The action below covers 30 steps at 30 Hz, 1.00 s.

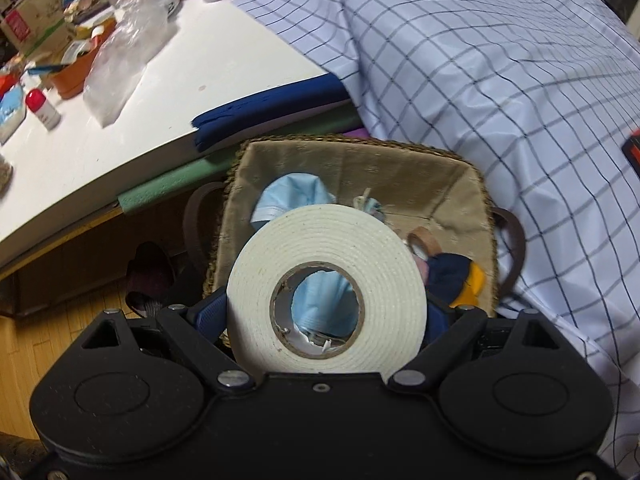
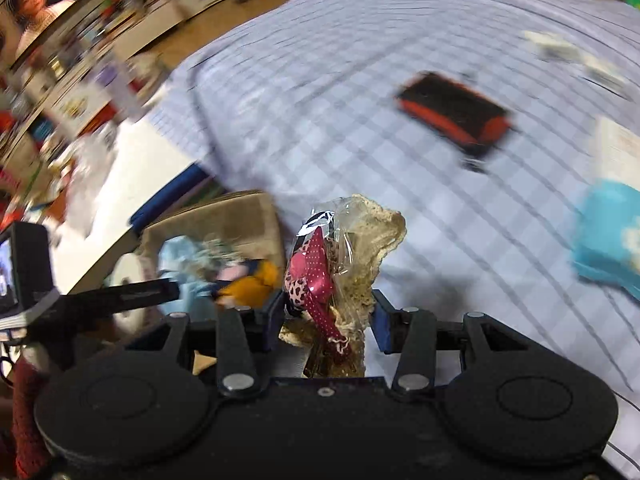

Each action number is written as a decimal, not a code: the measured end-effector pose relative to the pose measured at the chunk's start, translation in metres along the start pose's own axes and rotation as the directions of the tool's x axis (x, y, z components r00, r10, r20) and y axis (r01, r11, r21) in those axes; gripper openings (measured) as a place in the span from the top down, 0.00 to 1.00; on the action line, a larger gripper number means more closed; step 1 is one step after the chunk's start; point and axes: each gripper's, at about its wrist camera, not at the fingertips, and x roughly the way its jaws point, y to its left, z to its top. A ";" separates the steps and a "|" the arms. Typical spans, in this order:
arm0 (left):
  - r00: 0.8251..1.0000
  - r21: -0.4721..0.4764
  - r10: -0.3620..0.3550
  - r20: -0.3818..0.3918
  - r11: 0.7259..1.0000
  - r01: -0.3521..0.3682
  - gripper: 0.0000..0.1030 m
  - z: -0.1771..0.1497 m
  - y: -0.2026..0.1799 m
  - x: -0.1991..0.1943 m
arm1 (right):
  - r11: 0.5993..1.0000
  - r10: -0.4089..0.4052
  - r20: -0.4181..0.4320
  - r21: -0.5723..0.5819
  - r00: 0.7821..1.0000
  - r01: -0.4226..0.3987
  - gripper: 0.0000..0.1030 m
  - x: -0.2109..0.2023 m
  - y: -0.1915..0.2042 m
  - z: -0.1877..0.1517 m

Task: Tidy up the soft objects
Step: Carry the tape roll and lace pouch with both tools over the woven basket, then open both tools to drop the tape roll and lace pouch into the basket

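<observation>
My left gripper (image 1: 326, 308) is shut on a white roll of foam tape (image 1: 326, 294) and holds it over a woven basket (image 1: 360, 164) with a beige lining. In the basket lie a light blue face mask (image 1: 292, 196), a small brown tape ring (image 1: 424, 242) and a navy and yellow soft item (image 1: 460, 276). My right gripper (image 2: 326, 320) is shut on a clear packet of pink and leopard ribbon with beige lace (image 2: 344, 264), just right of the basket (image 2: 224, 216). The right wrist view is blurred.
A checked blue-white cloth (image 1: 500, 80) covers the surface on the right. On it lie a black and orange case (image 2: 456, 114) and a turquoise soft item (image 2: 604, 236). A white table (image 1: 160, 92) with clutter and a plastic bag (image 1: 124, 52) stands left of the basket.
</observation>
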 end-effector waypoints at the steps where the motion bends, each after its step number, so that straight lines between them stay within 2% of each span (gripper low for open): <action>1: 1.000 -0.010 -0.001 -0.002 1.000 0.001 0.14 0.002 0.004 0.002 | 1.000 0.016 -0.004 -0.020 1.000 -0.016 0.57 0.006 0.009 0.005; 7: 1.000 -0.053 0.006 -0.003 0.999 -0.006 0.14 0.012 0.025 0.011 | 0.994 0.035 -0.018 -0.104 0.999 -0.037 0.57 0.046 0.062 0.029; 13: 1.000 -0.070 0.004 -0.026 0.997 -0.006 0.14 0.018 0.032 0.026 | 0.992 0.031 -0.038 -0.123 0.999 -0.036 0.57 0.082 0.085 0.044; 30: 0.999 -0.068 0.003 -0.046 0.998 -0.006 0.14 0.020 0.029 0.035 | 0.994 0.032 -0.047 -0.100 0.998 -0.036 0.56 0.114 0.094 0.060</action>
